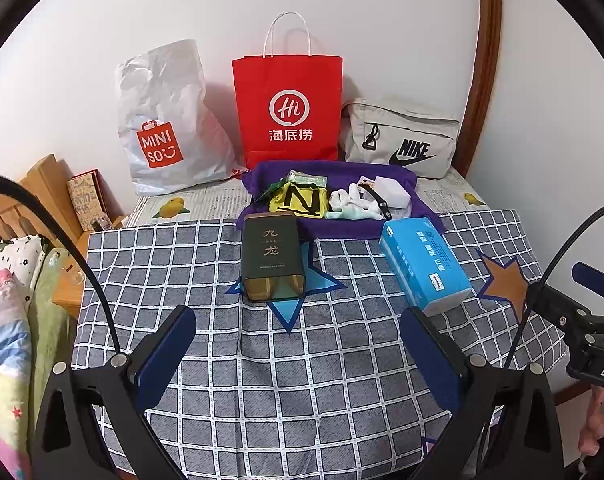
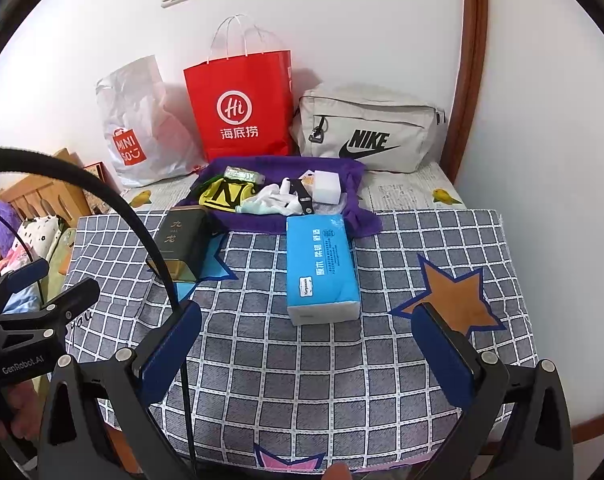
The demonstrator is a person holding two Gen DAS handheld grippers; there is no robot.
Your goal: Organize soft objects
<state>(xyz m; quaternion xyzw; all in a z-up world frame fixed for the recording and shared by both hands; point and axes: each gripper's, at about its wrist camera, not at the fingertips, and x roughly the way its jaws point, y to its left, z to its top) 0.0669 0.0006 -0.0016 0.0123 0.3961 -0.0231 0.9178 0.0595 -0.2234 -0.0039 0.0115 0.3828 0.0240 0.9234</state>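
Note:
A purple cloth (image 1: 426, 212) (image 2: 366, 222) lies at the back of the checked table cover. On it sit a yellow fabric item with a black N (image 1: 302, 199) (image 2: 227, 194), white socks (image 1: 354, 202) (image 2: 276, 200) and a white block (image 1: 393, 193) (image 2: 328, 186). A blue tissue pack (image 1: 424, 266) (image 2: 320, 268) and a dark tin box (image 1: 271, 258) (image 2: 182, 246) lie in front. My left gripper (image 1: 302, 340) is open and empty, short of the tin. My right gripper (image 2: 310, 340) is open and empty, just short of the tissue pack.
A white Miniso bag (image 1: 162, 120) (image 2: 136, 124), a red paper bag (image 1: 288, 108) (image 2: 240, 104) and a grey Nike bag (image 1: 402, 140) (image 2: 366, 132) stand against the wall. Bedding and a wooden headboard (image 1: 42, 184) are at the left. A brown door frame (image 1: 484, 60) rises at the right.

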